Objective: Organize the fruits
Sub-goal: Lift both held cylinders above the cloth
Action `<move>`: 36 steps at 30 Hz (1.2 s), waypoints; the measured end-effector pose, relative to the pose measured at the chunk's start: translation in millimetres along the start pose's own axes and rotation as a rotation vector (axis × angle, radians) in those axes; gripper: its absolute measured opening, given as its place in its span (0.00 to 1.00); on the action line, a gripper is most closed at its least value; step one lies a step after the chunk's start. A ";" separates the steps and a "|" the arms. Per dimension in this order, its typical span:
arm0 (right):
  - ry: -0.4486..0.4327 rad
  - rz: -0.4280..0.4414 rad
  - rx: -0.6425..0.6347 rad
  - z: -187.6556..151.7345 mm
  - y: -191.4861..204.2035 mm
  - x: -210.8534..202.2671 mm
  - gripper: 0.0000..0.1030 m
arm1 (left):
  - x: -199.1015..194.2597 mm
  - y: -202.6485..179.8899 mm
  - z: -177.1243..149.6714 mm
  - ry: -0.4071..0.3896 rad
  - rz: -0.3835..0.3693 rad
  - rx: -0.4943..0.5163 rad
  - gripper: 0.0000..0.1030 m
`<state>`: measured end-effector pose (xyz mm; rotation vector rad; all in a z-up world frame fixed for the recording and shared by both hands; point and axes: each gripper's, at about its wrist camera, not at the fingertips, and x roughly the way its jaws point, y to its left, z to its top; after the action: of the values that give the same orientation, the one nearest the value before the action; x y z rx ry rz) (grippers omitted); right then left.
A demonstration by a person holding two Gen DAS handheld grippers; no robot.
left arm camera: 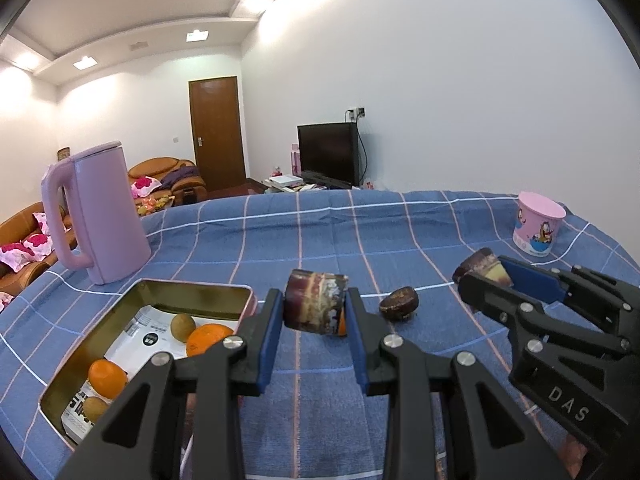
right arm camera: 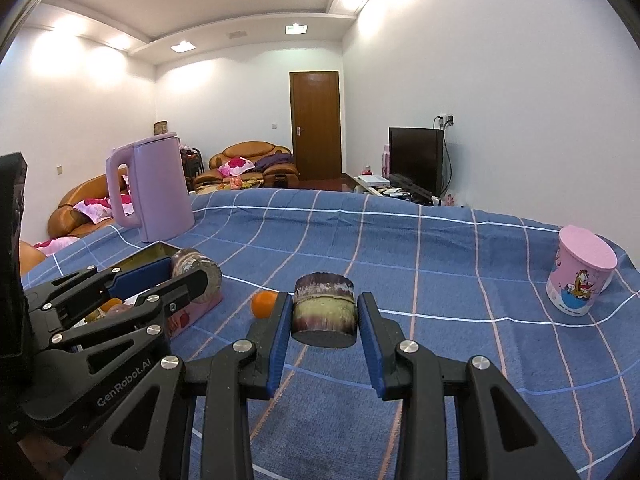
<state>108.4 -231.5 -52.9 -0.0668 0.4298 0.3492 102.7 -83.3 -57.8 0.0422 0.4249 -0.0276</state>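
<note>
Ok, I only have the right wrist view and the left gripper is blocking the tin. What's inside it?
Observer: The tin holds four fruits: far kiwi, far orange, near orange, near kiwi.
Operator: Anything loose besides the loose orange?
Observer: Yes, a dark brown round fruit lies on the cloth, just right of the sugarcane piece in the left gripper.
</note>
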 end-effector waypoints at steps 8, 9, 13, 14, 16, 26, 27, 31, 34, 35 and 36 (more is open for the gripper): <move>-0.033 -0.007 0.000 0.0 0.5 -6.7 0.34 | -8.1 -1.1 -0.9 -0.037 0.013 0.006 0.32; -0.036 -0.007 0.001 0.1 0.6 -7.2 0.34 | -9.4 -1.3 -1.1 -0.043 0.016 0.007 0.32; -0.053 -0.011 -0.002 0.4 1.8 -10.3 0.34 | -12.1 -1.6 -1.2 -0.060 0.021 0.007 0.32; -0.058 -0.013 -0.004 0.1 2.5 -11.2 0.34 | -12.6 -1.7 -1.2 -0.063 0.023 0.007 0.32; -0.063 -0.013 -0.005 -0.5 3.2 -12.7 0.34 | -13.5 -1.6 -1.3 -0.068 0.026 0.007 0.32; -0.090 -0.011 -0.002 -1.6 4.0 -19.9 0.34 | -19.4 0.0 -2.2 -0.097 0.042 -0.004 0.32; -0.091 -0.011 -0.002 -1.6 3.9 -20.1 0.34 | -19.7 0.6 -2.3 -0.099 0.043 -0.007 0.32; -0.098 -0.009 -0.002 -2.7 4.7 -22.5 0.34 | -21.5 0.5 -2.6 -0.102 0.049 -0.006 0.32; -0.099 -0.007 -0.003 -3.1 5.2 -23.0 0.34 | -23.6 -0.4 -2.9 -0.103 0.059 -0.001 0.32; -0.101 -0.007 -0.004 -3.1 5.8 -23.5 0.34 | -24.1 -0.9 -3.3 -0.103 0.058 0.001 0.32; -0.101 -0.008 -0.005 -3.0 6.4 -23.6 0.34 | -24.6 -1.1 -3.4 -0.104 0.058 0.004 0.32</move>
<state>84.9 -233.4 -45.6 -0.0552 0.3282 0.3439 78.9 -83.8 -50.7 0.0567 0.3199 0.0263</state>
